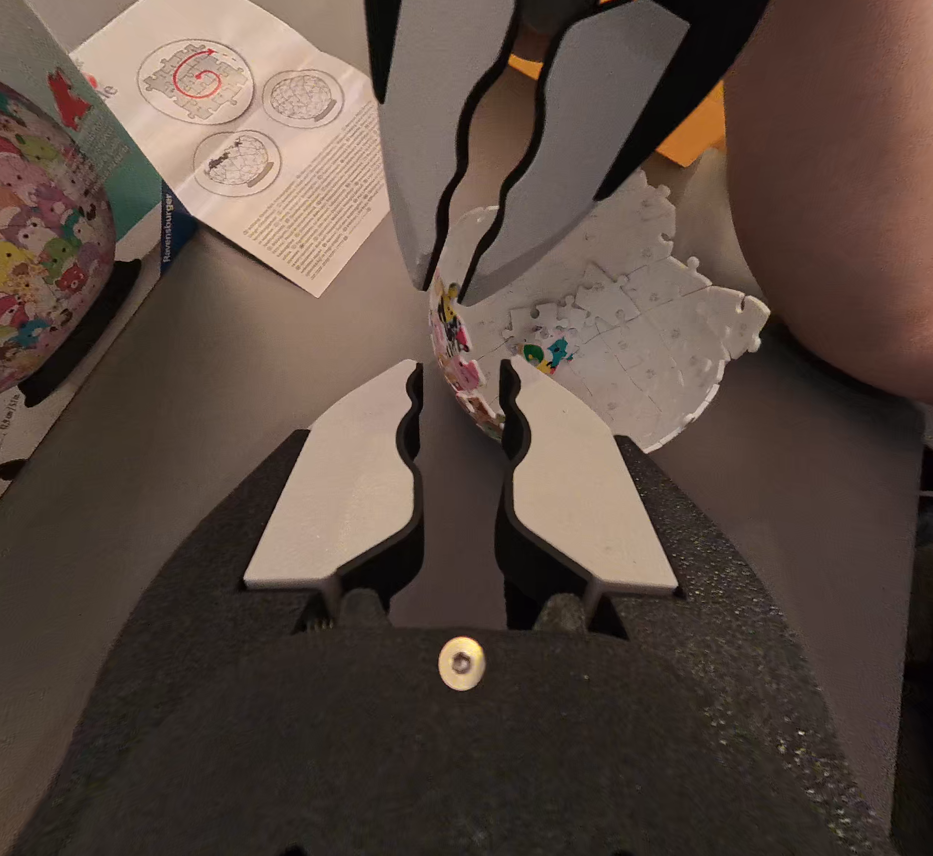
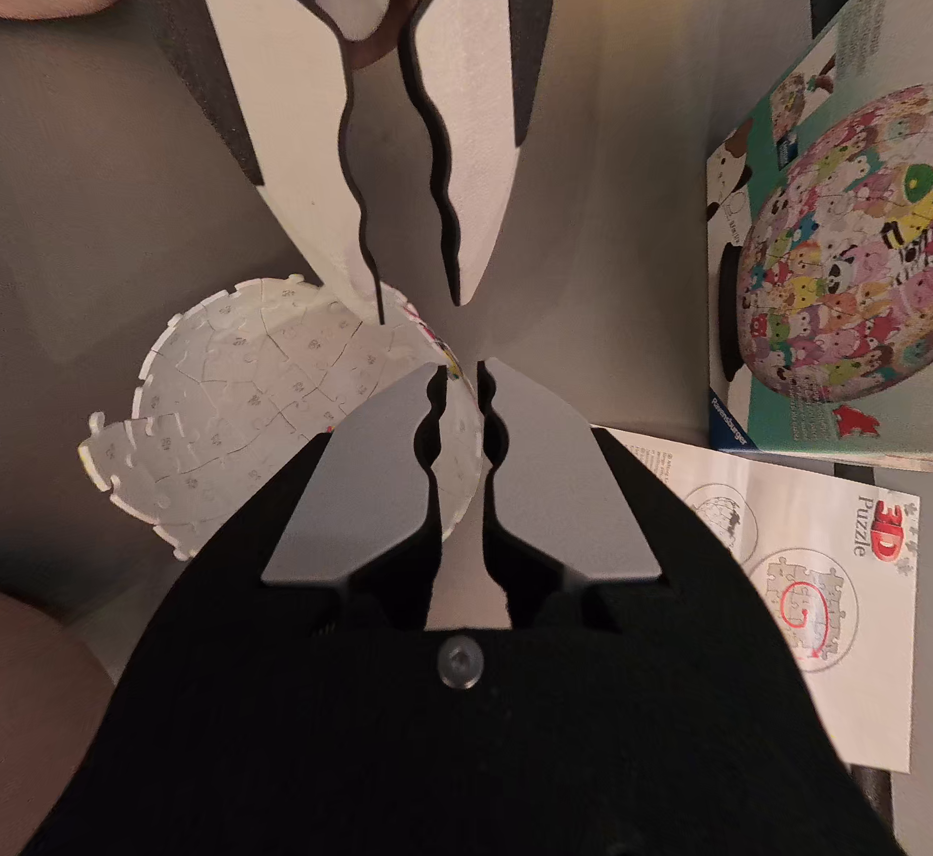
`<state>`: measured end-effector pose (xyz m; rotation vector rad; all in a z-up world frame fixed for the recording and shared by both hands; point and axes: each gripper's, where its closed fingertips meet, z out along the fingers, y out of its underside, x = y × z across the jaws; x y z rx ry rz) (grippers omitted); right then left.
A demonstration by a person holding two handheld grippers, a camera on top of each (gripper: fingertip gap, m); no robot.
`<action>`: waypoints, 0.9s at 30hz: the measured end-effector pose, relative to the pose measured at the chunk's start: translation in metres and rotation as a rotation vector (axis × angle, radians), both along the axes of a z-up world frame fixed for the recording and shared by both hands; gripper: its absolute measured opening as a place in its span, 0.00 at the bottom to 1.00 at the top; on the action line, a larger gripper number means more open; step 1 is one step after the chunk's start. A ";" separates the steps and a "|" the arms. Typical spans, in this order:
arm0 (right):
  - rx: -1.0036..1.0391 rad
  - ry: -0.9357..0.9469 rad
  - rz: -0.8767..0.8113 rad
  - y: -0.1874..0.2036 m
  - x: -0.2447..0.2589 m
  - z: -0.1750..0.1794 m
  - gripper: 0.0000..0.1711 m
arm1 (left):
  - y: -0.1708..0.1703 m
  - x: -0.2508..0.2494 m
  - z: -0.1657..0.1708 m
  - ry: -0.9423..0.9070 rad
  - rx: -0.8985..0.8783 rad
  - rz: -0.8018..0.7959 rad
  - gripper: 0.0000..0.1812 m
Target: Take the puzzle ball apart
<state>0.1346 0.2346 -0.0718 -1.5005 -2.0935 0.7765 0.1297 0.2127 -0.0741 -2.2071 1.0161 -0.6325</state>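
The puzzle ball (image 1: 631, 352) is a partly open shell on the grey table, white inside and coloured outside; it also shows in the right wrist view (image 2: 242, 377). My left gripper (image 1: 462, 367) is open, its fingers straddling the shell's coloured wall, one inside and one outside. In the right wrist view it comes in from the top (image 2: 419, 311). My right gripper (image 2: 462, 367) is closed narrowly on the shell's rim. In the left wrist view it reaches down from above (image 1: 443, 294) and pinches the rim just beyond my left fingertips. A loose coloured piece (image 1: 550, 357) lies inside the shell.
The puzzle's box (image 1: 50, 225) (image 2: 833, 276) stands beside the shell. A folded instruction sheet (image 1: 242, 124) (image 2: 808, 604) lies next to it. A person's arm (image 1: 833, 175) is close behind the shell. A yellow object (image 1: 691, 124) lies at the far side. Less than 4 cm separates the two grippers' tips.
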 end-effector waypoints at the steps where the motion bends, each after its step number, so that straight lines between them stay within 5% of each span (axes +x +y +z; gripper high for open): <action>1: -0.007 -0.001 0.006 -0.001 0.000 -0.001 0.07 | -0.001 0.001 0.001 -0.002 0.012 -0.004 0.14; 4: -0.018 -0.009 0.014 -0.003 -0.002 -0.004 0.06 | 0.004 0.000 0.004 0.020 0.077 0.016 0.06; 13: -0.086 0.008 -0.008 0.000 0.000 -0.006 0.04 | 0.014 -0.001 -0.010 0.222 0.177 0.066 0.16; 17: -0.109 -0.010 -0.053 0.004 0.006 -0.007 0.04 | 0.018 0.010 -0.013 0.207 0.197 0.014 0.04; 27: -0.115 0.016 -0.059 0.009 0.005 -0.008 0.04 | 0.030 0.012 -0.014 0.304 0.356 -0.041 0.02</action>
